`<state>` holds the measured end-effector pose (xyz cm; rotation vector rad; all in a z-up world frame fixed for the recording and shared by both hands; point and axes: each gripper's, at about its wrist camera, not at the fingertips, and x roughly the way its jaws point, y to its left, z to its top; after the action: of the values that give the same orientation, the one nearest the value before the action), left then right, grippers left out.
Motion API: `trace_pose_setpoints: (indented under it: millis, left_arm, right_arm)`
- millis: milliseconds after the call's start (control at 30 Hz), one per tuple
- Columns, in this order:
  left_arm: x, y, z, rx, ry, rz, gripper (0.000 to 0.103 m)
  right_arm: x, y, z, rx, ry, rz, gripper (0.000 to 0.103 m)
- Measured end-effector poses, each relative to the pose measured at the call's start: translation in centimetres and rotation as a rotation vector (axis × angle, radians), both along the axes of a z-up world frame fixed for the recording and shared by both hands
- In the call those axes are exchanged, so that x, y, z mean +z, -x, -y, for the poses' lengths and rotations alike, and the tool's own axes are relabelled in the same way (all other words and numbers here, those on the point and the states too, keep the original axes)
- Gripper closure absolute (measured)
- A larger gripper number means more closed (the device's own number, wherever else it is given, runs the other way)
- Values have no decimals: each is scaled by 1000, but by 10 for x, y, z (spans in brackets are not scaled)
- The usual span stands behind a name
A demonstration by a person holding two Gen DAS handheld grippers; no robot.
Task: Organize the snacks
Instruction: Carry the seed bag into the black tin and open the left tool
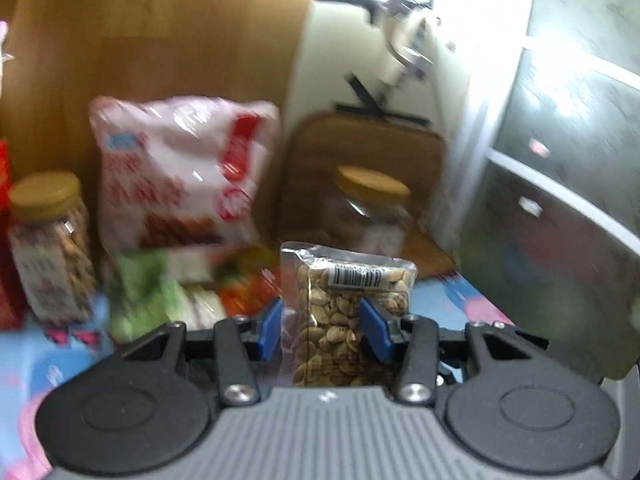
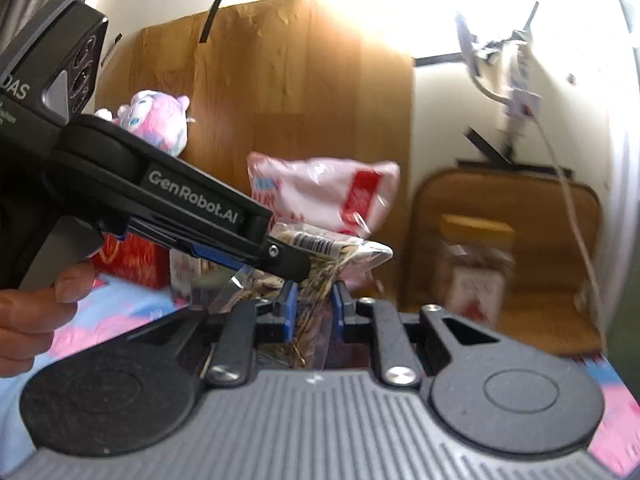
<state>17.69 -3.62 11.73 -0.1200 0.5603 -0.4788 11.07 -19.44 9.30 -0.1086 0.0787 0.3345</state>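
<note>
My left gripper [image 1: 324,320] is shut on a clear packet of peanuts [image 1: 344,300] with a barcode label, held upright above the table. My right gripper [image 2: 314,312] is shut on a second clear packet of thin brown snack pieces [image 2: 316,292], its blue pads pressing both sides. In the right wrist view the left gripper's fingers [image 2: 280,258] reach in from the left with the peanut packet [image 2: 320,244] just above my right packet. A hand [image 2: 32,312] holds the left tool.
A big pink-white snack bag [image 1: 184,172] leans on the wood panel behind. Yellow-lidded jars stand at left [image 1: 52,240] and right [image 1: 372,208], the right one on a brown seat [image 1: 360,148]. Green and orange packets [image 1: 160,292] and a red box [image 2: 132,260] lie on the blue-pink cloth [image 1: 48,360].
</note>
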Motion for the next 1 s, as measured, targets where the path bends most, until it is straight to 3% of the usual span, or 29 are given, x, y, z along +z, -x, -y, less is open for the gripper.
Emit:
trace_pose_setpoints:
  millis: [167,367,433,500,567,733,833,933,1000]
  left_arm:
    - [1,-45,-16,57,23,15,61]
    - [-24,-83,-27,81,47,-10,61]
    - [-34,-89,-25,93,30,-12,61]
    - [-44,-98,-23,85,26,-55,61]
    - [-53,-102,-22,73,28,-98,59]
    - [-39,-73,-47,77,70,-24,56]
    - [-34,-51,-70,102,102,-22,56]
    - [-46,-28,-94,141,87,-46,55]
    - [-63,-20,-108,174,81,-92,52]
  right_arm:
    - [8,-53,-15,14,2,12,79]
    - [-2,-102,-23,0,-3,-52,78]
    - [-6,-114,-23,-1,-18,-95,72]
    - [-10,-125,-25,0,-18,-142,53]
    - [-13,-131,-26,-12,-16,-186,49]
    - [-15,-107,-12,-45,-80,-164,46]
    - [-12,-89,1,-41,-137,-162,46]
    - [-15,-63,8,45,-179,-179,46]
    - [-25,-54,0,125,-146,-223,43]
